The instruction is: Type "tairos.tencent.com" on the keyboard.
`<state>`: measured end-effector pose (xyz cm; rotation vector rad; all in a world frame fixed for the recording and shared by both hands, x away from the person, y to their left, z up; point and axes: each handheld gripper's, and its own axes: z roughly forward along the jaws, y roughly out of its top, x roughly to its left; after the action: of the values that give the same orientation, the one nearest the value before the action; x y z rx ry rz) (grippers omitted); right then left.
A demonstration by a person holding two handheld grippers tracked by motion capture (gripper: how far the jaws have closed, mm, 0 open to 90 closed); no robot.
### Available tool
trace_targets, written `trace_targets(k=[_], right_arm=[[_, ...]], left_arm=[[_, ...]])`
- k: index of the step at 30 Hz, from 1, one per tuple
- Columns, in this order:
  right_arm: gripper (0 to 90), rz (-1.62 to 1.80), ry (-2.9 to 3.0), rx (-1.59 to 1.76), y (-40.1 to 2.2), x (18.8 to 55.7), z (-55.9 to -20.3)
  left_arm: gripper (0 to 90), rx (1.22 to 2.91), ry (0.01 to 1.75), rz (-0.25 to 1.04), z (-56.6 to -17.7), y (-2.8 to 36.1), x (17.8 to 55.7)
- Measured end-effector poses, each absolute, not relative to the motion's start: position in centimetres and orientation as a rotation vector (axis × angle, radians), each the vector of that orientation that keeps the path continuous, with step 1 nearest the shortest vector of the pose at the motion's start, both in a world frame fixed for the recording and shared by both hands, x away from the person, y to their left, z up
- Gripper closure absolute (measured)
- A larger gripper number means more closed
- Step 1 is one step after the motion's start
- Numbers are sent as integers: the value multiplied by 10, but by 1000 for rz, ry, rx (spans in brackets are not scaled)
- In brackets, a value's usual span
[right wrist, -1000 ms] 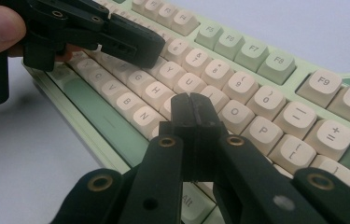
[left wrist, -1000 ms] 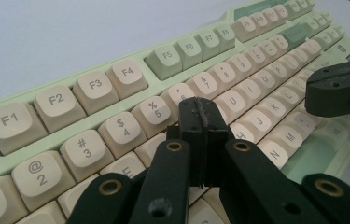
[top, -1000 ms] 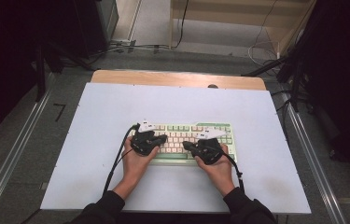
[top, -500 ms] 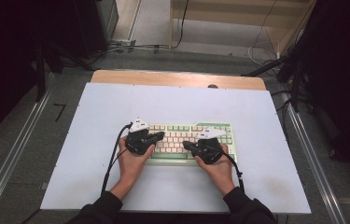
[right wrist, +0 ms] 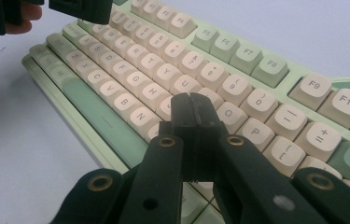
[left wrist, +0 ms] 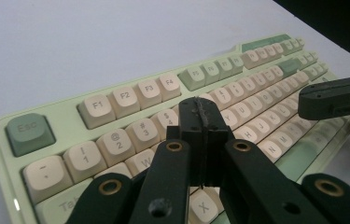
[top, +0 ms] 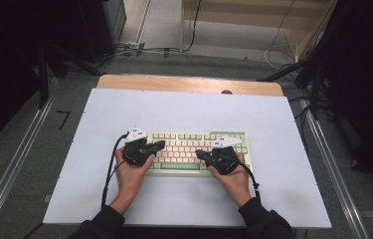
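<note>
A pale green keyboard [top: 194, 149] with cream keys lies on the white table top [top: 184, 109], toward the front. My left gripper [top: 160, 145] hovers over the keyboard's left end with its jaws pressed together and nothing between them. In the left gripper view its tip [left wrist: 201, 109] sits above the number row, near the 4 key [left wrist: 165, 117]. My right gripper [top: 200, 154] is over the right half, also shut and empty. In the right gripper view its tip [right wrist: 192, 105] hangs above the keys by the O key [right wrist: 228, 114]. The keyboard [right wrist: 116, 98] runs diagonally there.
A wooden strip [top: 189, 83] edges the table's far side. Metal rails [top: 20, 154] run along both sides on the grey floor, and cables [top: 139, 50] lie beyond the table. The other gripper shows at the right edge [left wrist: 333, 98] and at the top left [right wrist: 79, 9].
The left hand and its gripper have shifted leftward along the keyboard, toward its left end. The right hand has stayed where it was. Both pairs of jaws remain shut.
</note>
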<state>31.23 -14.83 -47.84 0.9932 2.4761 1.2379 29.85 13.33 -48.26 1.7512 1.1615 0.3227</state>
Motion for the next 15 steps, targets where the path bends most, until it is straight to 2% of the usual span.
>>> trace_targets(k=[15], right_arm=[[881, 1216, 2472, 1012, -158, 312, -480]], left_arm=[[900, 1746, 1172, 327, -483, 138, 297]])
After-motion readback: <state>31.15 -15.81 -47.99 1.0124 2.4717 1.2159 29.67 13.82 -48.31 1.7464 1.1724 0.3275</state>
